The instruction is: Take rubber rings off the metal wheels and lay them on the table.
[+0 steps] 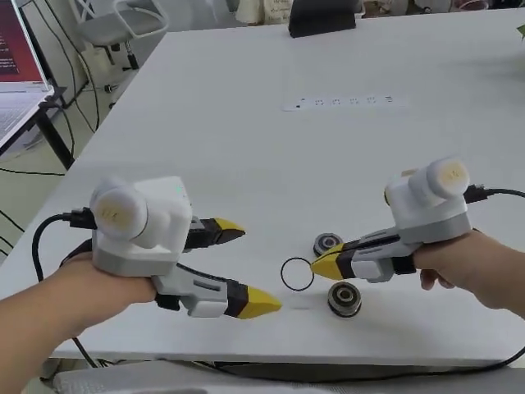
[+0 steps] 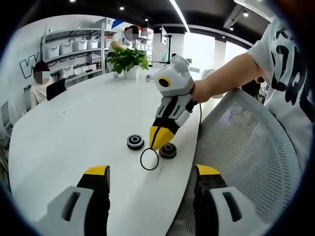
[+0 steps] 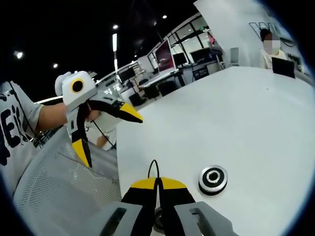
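Observation:
My right gripper is shut on a thin black rubber ring, which hangs from its yellow tips just over the white table. Two metal wheels lie beside it, one behind the tips and one nearer me. My left gripper is open to the left of the ring, with nothing between its jaws. In the left gripper view the right gripper holds the ring between the wheels. In the right gripper view the ring shows edge-on above my shut tips, a wheel to the right.
A socket panel is set into the table's middle and a black object stands at the far edge. A laptop and an office chair are off to the left. A potted plant stands at the table's far end.

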